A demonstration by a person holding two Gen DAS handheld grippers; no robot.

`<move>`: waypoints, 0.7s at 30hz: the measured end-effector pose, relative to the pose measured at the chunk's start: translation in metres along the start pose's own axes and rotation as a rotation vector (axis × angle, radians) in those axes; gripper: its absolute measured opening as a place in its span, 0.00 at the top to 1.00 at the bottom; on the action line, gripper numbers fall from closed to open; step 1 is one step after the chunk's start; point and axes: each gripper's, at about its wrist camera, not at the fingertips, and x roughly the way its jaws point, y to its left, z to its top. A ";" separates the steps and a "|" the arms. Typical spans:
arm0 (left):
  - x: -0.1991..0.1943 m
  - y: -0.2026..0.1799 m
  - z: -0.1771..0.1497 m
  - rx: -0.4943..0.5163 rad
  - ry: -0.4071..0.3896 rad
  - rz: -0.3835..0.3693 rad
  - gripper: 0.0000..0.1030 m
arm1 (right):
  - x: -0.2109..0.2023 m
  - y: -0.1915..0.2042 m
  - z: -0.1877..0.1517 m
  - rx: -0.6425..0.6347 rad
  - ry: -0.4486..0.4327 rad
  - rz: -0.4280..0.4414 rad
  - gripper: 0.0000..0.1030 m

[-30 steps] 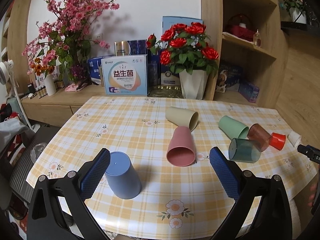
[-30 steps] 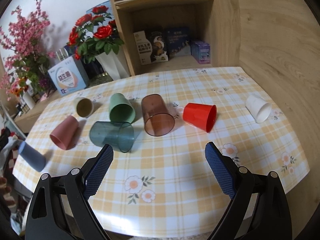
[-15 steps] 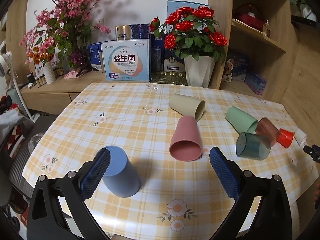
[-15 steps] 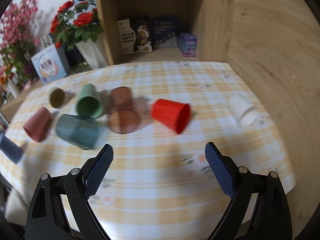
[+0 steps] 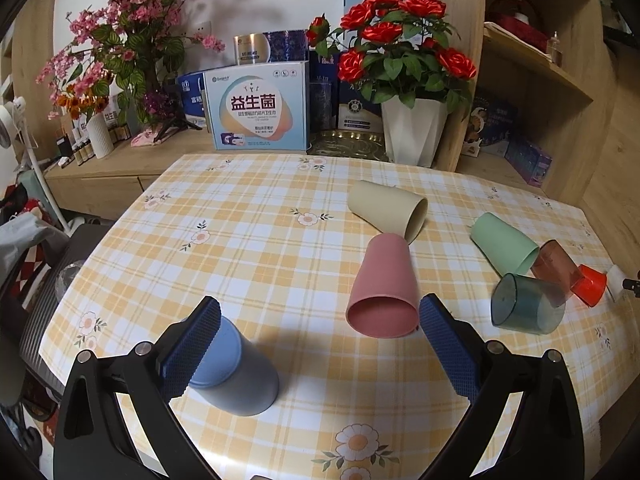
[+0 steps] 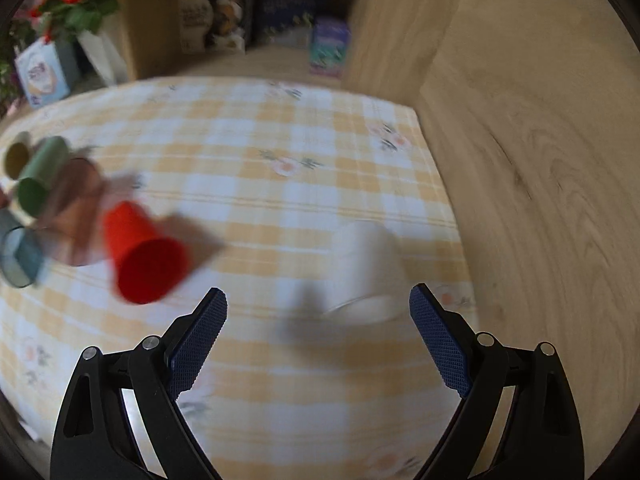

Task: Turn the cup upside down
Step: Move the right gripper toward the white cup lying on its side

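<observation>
Several cups lie on their sides on the checked tablecloth (image 5: 256, 248). A blue cup (image 5: 236, 372) stands upside down beside the left finger of my open left gripper (image 5: 318, 344). A pink cup (image 5: 382, 292) lies just ahead of that gripper, mouth toward me, with a beige cup (image 5: 386, 208) behind it. In the blurred right wrist view a white cup (image 6: 366, 268) lies on its side just ahead of my open right gripper (image 6: 318, 336), slightly right of its middle. A red cup (image 6: 142, 256) lies to the left of it.
Green (image 5: 502, 242), brown (image 5: 556, 266) and dark teal (image 5: 526, 308) cups lie clustered at the right. A white vase of red roses (image 5: 412, 136), a boxed product (image 5: 256, 108) and wooden shelves (image 5: 536, 72) stand behind the table. A wooden wall (image 6: 540, 160) runs along the table's right edge.
My right gripper has swung right and closer to the table, bringing the white cup in front of its fingers. The left gripper has drifted slightly forward; both stay open.
</observation>
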 end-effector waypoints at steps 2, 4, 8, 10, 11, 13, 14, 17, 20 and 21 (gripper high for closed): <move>0.005 0.000 0.000 0.001 0.007 0.003 0.06 | 0.013 -0.010 0.008 -0.001 0.026 -0.008 0.13; 0.008 0.000 -0.001 0.003 0.017 0.003 0.06 | 0.024 -0.017 0.016 0.007 0.054 -0.008 0.13; 0.015 -0.002 -0.002 0.010 0.032 0.004 0.06 | 0.047 -0.024 0.025 0.040 0.133 0.013 0.13; 0.017 -0.003 -0.003 0.008 0.035 0.002 0.06 | 0.055 -0.026 0.030 0.041 0.155 0.002 0.13; 0.017 -0.003 -0.003 0.007 0.037 0.002 0.06 | 0.058 -0.026 0.032 0.049 0.165 0.004 0.13; 0.019 -0.003 -0.003 0.005 0.041 0.000 0.06 | 0.066 -0.029 0.034 0.073 0.189 0.010 0.15; 0.019 -0.003 -0.004 0.004 0.043 -0.001 0.06 | 0.072 -0.029 0.034 0.084 0.217 0.010 0.34; 0.020 -0.003 -0.004 -0.004 0.047 -0.007 0.06 | 0.089 -0.033 0.030 0.130 0.315 0.015 0.44; 0.020 -0.002 -0.005 -0.010 0.047 -0.012 0.06 | 0.094 -0.036 0.027 0.161 0.338 0.031 0.44; 0.020 -0.002 -0.005 -0.012 0.049 -0.014 0.06 | 0.094 -0.037 0.027 0.178 0.338 0.034 0.44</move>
